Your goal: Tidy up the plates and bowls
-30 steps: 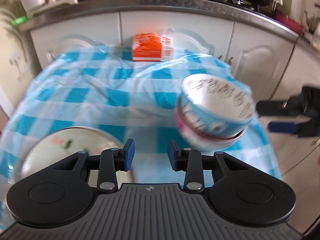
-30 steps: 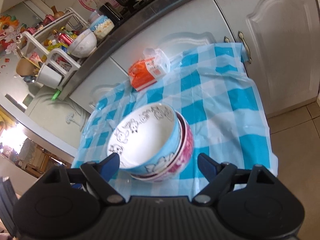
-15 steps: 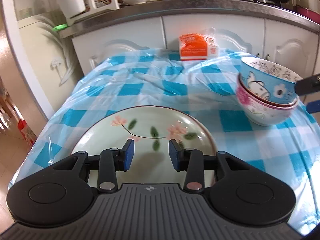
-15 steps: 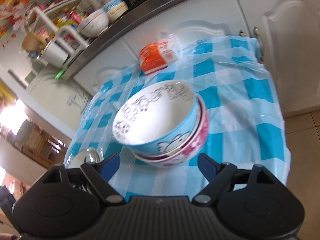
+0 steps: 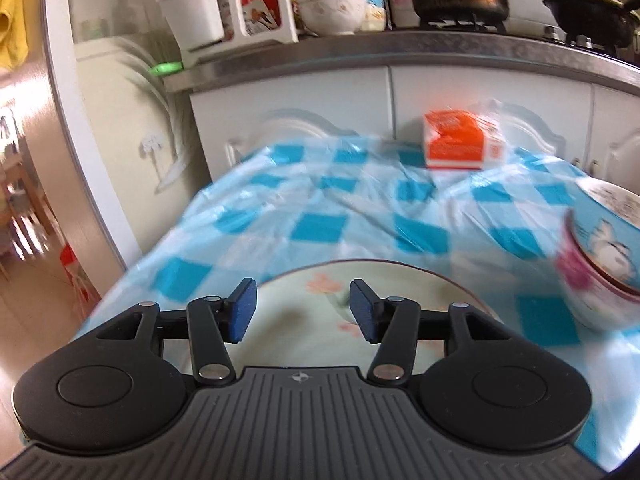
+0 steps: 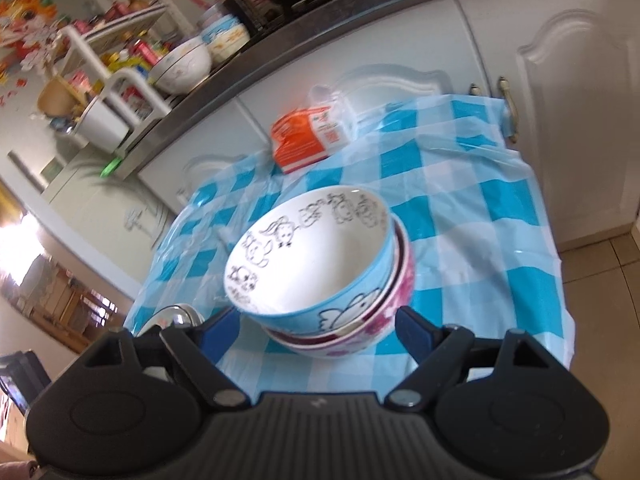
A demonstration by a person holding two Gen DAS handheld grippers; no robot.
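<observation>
Swinging lower over the pale floral ceramic plate [image 5: 384,280], the left gripper [image 5: 303,315] spreads empty, the right gripper [image 6: 316,332] gapes around the stacked blue-on-pink cartoon bowls [image 6: 320,268]; bowls nested, plate unplaced.

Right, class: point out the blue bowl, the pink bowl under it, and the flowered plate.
blue bowl [image 6: 308,264]: right wrist view, on its white inside.
pink bowl [image 6: 394,300]: right wrist view, on its outer wall.
flowered plate [image 5: 404,284]: left wrist view, on its bare face near the far rim.

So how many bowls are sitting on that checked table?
2, stacked together: a blue cartoon bowl nested inside a pink flowered bowl, just ahead of the right gripper. More bowls stand on the counter behind, not the table.
</observation>
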